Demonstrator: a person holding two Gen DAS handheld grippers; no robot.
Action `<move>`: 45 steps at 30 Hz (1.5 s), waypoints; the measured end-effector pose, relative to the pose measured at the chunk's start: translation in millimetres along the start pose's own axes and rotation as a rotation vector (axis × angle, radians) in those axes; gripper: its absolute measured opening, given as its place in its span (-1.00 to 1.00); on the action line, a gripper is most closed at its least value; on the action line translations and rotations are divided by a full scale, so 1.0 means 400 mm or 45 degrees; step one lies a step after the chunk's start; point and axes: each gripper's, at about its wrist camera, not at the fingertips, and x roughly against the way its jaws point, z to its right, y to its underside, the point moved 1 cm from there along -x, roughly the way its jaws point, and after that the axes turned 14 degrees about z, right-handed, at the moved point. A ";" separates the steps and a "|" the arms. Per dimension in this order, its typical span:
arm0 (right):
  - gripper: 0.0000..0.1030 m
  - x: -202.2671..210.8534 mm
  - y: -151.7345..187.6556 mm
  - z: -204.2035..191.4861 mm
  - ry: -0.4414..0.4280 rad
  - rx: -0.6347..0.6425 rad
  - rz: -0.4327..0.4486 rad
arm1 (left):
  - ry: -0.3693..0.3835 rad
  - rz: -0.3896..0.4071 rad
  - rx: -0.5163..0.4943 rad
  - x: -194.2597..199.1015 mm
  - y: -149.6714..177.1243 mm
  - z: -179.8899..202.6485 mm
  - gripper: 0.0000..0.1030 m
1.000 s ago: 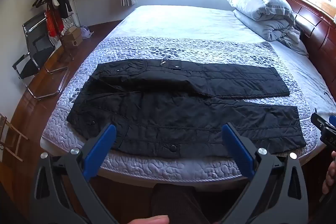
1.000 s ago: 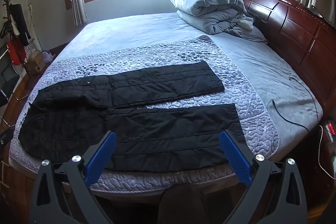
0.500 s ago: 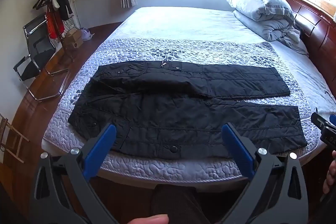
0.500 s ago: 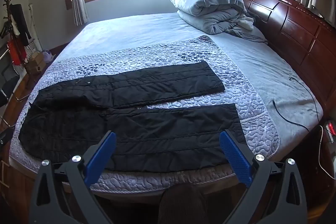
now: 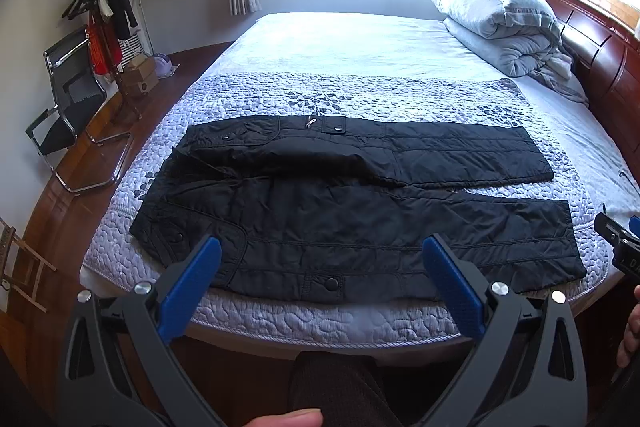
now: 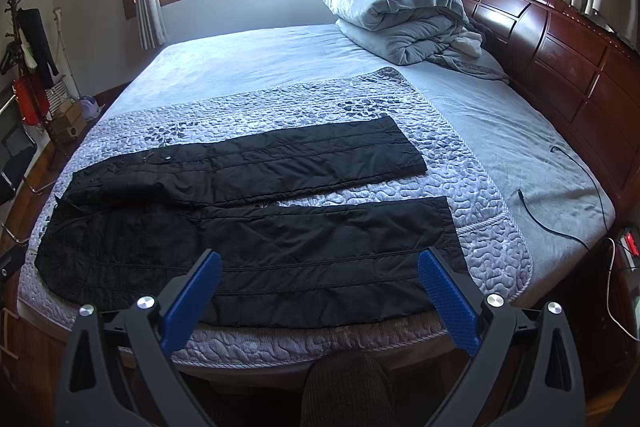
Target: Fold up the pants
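Black quilted pants (image 5: 352, 203) lie spread flat on a patterned quilt (image 5: 360, 99) across the bed, waist to the left, both legs running right, slightly apart. They also show in the right wrist view (image 6: 256, 227). My left gripper (image 5: 320, 247) is open and empty, held above the near bed edge, over the near leg's waist half. My right gripper (image 6: 318, 261) is open and empty, over the near leg's cuff half. The right gripper's tip (image 5: 618, 243) shows at the left view's right edge.
A folded grey duvet (image 6: 400, 15) lies at the head of the bed by the wooden headboard (image 6: 560, 47). A black cable (image 6: 560, 223) lies on the sheet at right. A chair (image 5: 68, 103) and a coat rack (image 5: 100, 7) stand left of the bed.
Both grippers have stayed open. The left view has drifted slightly toward the bed; the right view is nearly unchanged. The pants have not moved.
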 end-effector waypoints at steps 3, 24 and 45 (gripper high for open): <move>0.93 0.000 0.000 0.000 -0.001 0.000 -0.002 | -0.003 0.001 -0.005 0.000 0.000 0.004 0.95; 0.93 -0.004 0.002 0.006 0.000 -0.002 -0.012 | 0.003 0.002 -0.006 0.001 0.004 0.008 0.95; 0.93 -0.033 0.002 0.005 0.006 0.006 -0.031 | 0.008 -0.003 -0.013 -0.009 0.003 0.019 0.95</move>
